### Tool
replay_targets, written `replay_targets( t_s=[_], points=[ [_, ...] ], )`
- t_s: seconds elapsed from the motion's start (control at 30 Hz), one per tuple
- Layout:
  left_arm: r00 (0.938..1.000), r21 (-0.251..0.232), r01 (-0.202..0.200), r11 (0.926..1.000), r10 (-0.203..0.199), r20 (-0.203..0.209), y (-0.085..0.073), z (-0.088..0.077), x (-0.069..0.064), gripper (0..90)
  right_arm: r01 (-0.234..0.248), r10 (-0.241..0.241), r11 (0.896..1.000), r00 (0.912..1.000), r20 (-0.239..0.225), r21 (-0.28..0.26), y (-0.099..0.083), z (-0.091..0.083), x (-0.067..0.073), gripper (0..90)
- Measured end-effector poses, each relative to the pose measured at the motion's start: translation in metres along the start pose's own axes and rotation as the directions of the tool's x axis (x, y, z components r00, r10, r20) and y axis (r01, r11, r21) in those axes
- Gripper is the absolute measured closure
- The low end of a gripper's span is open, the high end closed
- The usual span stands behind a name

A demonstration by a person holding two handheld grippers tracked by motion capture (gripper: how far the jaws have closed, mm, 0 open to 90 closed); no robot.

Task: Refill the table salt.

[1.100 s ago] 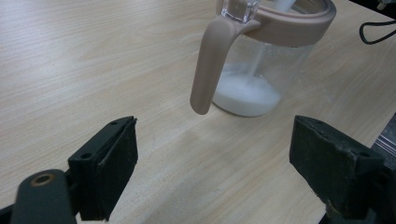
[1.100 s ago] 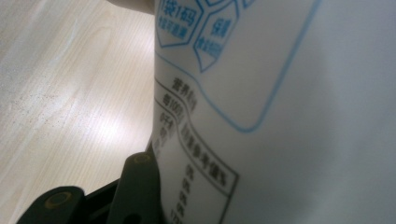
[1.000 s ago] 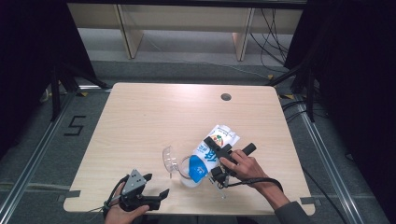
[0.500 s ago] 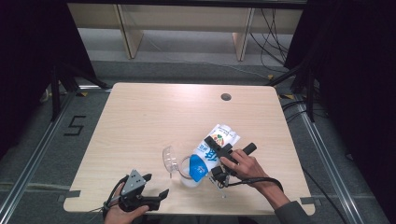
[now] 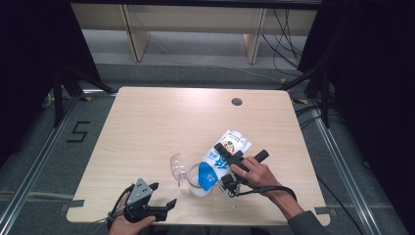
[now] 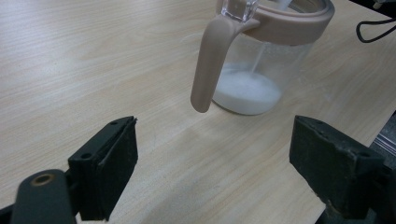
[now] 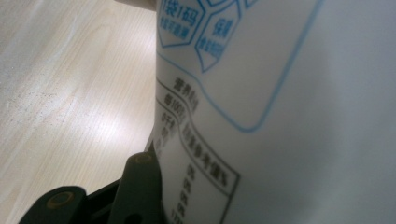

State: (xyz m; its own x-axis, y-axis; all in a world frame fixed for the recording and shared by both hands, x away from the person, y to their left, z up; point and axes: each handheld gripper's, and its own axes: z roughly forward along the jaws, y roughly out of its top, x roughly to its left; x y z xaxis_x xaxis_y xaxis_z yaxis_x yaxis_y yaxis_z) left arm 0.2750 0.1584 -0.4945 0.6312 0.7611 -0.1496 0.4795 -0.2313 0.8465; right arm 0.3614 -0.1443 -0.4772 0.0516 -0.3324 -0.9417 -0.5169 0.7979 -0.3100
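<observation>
Milk carton (image 5: pixel 221 160), tilted over the pitcher (image 5: pixel 192 175), is clamped by the right gripper (image 5: pixel 231 164); left gripper (image 5: pixel 159 196) rests open.

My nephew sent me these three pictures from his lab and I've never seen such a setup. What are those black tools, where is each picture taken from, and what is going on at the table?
No robot here: a person holds a hand-held clamp with two black jaws in each hand. The wide picture comes from a camera above the wooden table, looking down. The other two come from small cameras riding on the clamps, looking along their jaws.

The right gripper is clamped on a white and blue carton, tipped over a clear jug. Its own camera sits so close that you see the carton's printed side and one jaw. In the left gripper view the jug has a beige rim and handle, with some white liquid in the bottom and a thin stream running in.

The left gripper rests near the table's front edge, jaws open, holding nothing.
</observation>
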Motion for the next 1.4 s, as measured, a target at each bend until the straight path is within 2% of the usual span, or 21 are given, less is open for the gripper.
replay_targets(
  t_s=[0.63, 0.77, 0.87, 0.9, 1.0, 1.07, 1.13, 1.17, 1.2, 1.4],
  points=[
    [1.0, -0.002, 0.004, 1.0, -0.004, 0.0, -0.0002, 0.0004, -0.0002, 15.0, 0.017, -0.017, 1.0, 0.9998, 0.007, 0.003, -0.0001, -0.0004, -0.0012, 60.4],
    [1.0, -0.005, 0.003, 1.0, -0.003, 0.007, -0.0003, 0.0012, 0.0002, 15.0, -0.001, 0.001, 1.0, 0.9999, 0.012, 0.008, 0.0001, -0.0006, -0.0007, 60.4],
    [1.0, -0.002, 0.0, 1.0, 0.0, 0.007, -0.0002, 0.0011, 0.0005, 15.0, 0.01, -0.01, 1.0, 0.9998, 0.015, 0.005, -0.0001, -0.0006, -0.0016, 60.4],
    [1.0, -0.004, -0.001, 1.0, 0.001, 0.008, -0.0001, 0.001, 0.0004, 15.0, -0.006, 0.006, 1.0, 0.9999, 0.012, 0.01, -0.0004, -0.0006, -0.0002, 60.5],
    [1.0, -0.001, -0.002, 1.0, 0.002, 0.009, -0.0001, 0.0009, 0.0005, 15.0, -0.005, 0.004, 1.0, 0.9999, 0.01, 0.012, -0.0005, -0.0005, -0.0004, 60.5],
    [1.0, -0.002, -0.002, 1.0, 0.002, 0.009, 0.0001, 0.0007, 0.0004, 15.0, 0.024, -0.025, 1.0, 0.9996, 0.012, 0.005, -0.0002, -0.0007, -0.0017, 60.5],
    [1.0, -0.002, -0.001, 1.0, 0.001, 0.009, -0.0001, 0.0008, 0.0005, 15.0, 0.024, -0.024, 1.0, 0.9997, 0.006, 0.006, 0.0001, -0.0007, -0.0013, 60.5],
    [1.0, 0.0, -0.002, 1.0, 0.002, 0.004, 0.0001, 0.0002, 0.0002, 15.0, 0.001, -0.001, 1.0, 1.0, 0.009, 0.008, 0.0, -0.0004, 0.001, 60.5],
    [1.0, -0.001, -0.001, 1.0, 0.002, 0.006, 0.0002, 0.0001, 0.0002, 15.0, 0.022, -0.022, 1.0, 0.9997, 0.015, 0.001, 0.0004, -0.0001, -0.0005, 60.5],
    [1.0, -0.004, -0.001, 1.0, 0.001, 0.006, 0.0003, 0.0003, 0.0001, 15.0, 0.006, -0.006, 1.0, 0.9999, 0.012, 0.01, 0.0008, -0.001, 0.0005, 60.8]
  ],
)
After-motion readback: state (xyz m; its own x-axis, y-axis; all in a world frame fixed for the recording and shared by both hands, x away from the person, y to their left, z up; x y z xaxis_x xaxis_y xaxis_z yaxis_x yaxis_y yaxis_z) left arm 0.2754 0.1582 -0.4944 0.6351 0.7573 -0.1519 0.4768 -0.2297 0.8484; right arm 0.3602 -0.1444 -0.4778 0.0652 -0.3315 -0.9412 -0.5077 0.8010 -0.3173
